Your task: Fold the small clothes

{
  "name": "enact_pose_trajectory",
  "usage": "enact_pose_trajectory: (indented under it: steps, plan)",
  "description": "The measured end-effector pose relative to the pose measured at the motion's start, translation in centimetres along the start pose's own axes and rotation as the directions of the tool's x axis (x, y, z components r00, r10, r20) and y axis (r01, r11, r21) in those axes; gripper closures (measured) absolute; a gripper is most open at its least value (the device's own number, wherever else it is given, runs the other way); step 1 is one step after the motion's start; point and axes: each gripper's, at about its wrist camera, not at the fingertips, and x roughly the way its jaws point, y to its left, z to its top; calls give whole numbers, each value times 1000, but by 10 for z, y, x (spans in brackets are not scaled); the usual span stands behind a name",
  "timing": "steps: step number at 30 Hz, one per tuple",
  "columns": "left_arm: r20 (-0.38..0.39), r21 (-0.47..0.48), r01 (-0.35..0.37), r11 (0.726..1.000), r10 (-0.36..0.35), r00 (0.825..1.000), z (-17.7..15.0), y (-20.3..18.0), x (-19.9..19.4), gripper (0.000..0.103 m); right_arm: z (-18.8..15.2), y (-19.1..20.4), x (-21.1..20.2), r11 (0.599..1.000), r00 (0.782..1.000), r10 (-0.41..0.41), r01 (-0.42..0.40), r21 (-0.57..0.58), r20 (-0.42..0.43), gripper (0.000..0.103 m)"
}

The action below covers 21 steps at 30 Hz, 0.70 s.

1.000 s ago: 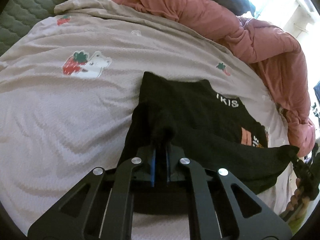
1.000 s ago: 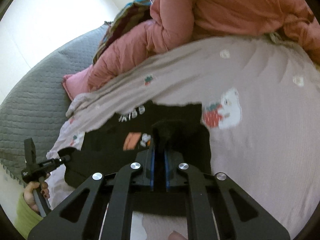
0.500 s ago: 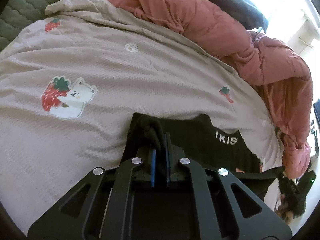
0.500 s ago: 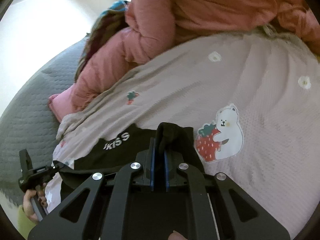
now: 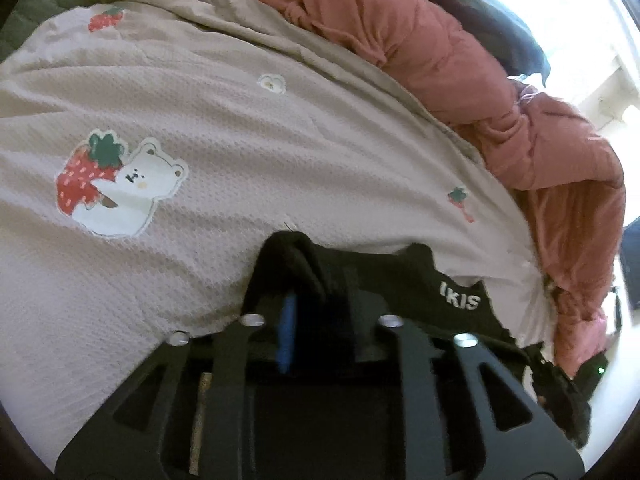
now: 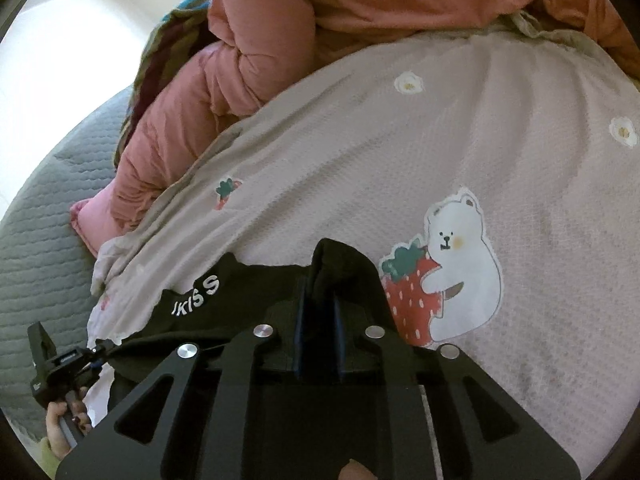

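Note:
A black garment [image 5: 404, 280] with white letters lies on the beige sheet [image 5: 280, 152], its far edge drawn up into two small peaks. My left gripper [image 5: 320, 300] is opening; a peak of black cloth stands loose between its parted fingers, beside the blue pad [image 5: 287, 320]. My right gripper [image 6: 320, 300] is opening too, and a fold of the garment [image 6: 248, 292] rises between its blue pads [image 6: 301, 320]. The right wrist view also shows the left gripper [image 6: 90, 354] low on the left, in a person's hand, at the garment's other corner.
The sheet bears a bear-and-strawberry print [image 5: 120, 184] just left of the garment, which shows as the print [image 6: 444, 268] on the right in the other view. A bulky pink duvet [image 5: 440, 64] is heaped along the far side. Grey quilted bedding [image 6: 40, 240] lies beyond the sheet's edge.
Both grippers carried the garment's edge forward over the rest of it, towards the duvet. Their jaws, shut on the cloth before, now stand parted.

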Motion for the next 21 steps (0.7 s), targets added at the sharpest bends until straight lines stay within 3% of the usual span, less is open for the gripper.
enact_pose_trajectory:
  steps: [2, 3, 6, 9, 12, 18, 20, 21]
  plan:
    - [36, -18, 15, 1000, -14, 999, 0, 5, -8, 52, 0, -1, -7, 1000, 999, 16, -17, 10, 38, 60]
    - [61, -38, 31, 999, -29, 998, 1, 10, -15, 52, 1, -2, -10, 1000, 998, 10, -11, 13, 61, 52]
    - [106, -68, 3, 998, 4, 994, 2, 17, -30, 53, 5, -5, -25, 1000, 990, -19, 18, 6, 136, 52]
    - [145, -16, -27, 999, 29, 989, -6, 13, -44, 53, 3, -5, -40, 999, 980, -37, 42, -21, 194, 51]
    - [133, 45, -59, 997, 53, 990, -19, 8, -44, 53, -3, -1, -47, 993, 970, -72, 92, -76, 230, 45]
    - [96, 151, -145, 978, 132, 987, -34, 6, -26, 53, -15, 9, -29, 941, 959, -223, 259, -219, 177, 45]
    - [99, 201, -201, 959, 184, 978, -34, 0, -21, 53, -19, 15, -19, 908, 950, -268, 304, -289, 159, 45]
    - [115, 251, -246, 936, 224, 968, -34, -6, -18, 52, -20, 17, -15, 896, 948, -277, 313, -315, 155, 45]
